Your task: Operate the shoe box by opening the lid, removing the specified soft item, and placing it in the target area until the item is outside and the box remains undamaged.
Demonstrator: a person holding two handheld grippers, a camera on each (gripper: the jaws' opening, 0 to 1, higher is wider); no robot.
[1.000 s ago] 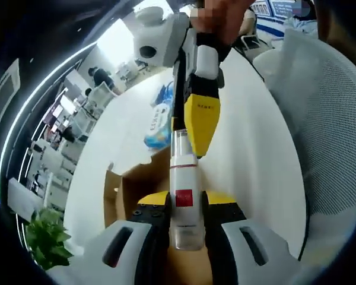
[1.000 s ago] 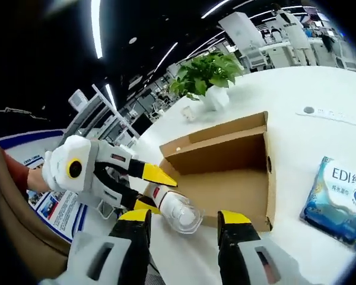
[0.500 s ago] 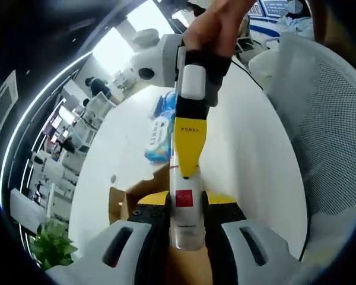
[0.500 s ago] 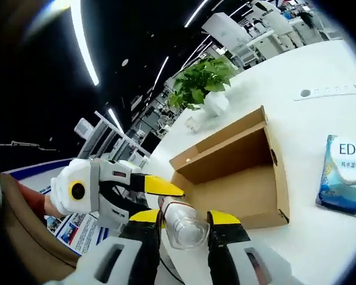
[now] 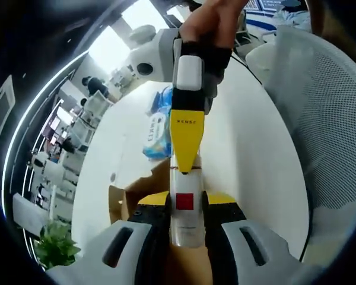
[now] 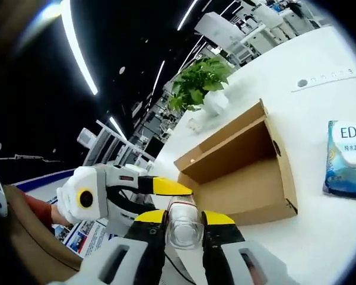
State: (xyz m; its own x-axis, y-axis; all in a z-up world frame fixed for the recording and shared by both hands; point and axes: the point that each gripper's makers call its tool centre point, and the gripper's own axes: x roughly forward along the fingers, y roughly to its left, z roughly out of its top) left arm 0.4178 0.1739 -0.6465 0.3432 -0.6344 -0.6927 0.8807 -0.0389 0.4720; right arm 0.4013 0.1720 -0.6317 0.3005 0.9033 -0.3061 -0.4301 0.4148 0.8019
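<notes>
White table (image 6: pixel 320 196) below; bottle (image 5: pixel 184 208) clamped between both tools, left (image 5: pixel 184 205) and right (image 6: pixel 184 218).

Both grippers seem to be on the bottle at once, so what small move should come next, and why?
Probably open the left gripper. It pinches the white tube bottle, and the right gripper now clamps its clear cap end too, above the open shoe box. Releasing one grip would finish the handover.
</notes>
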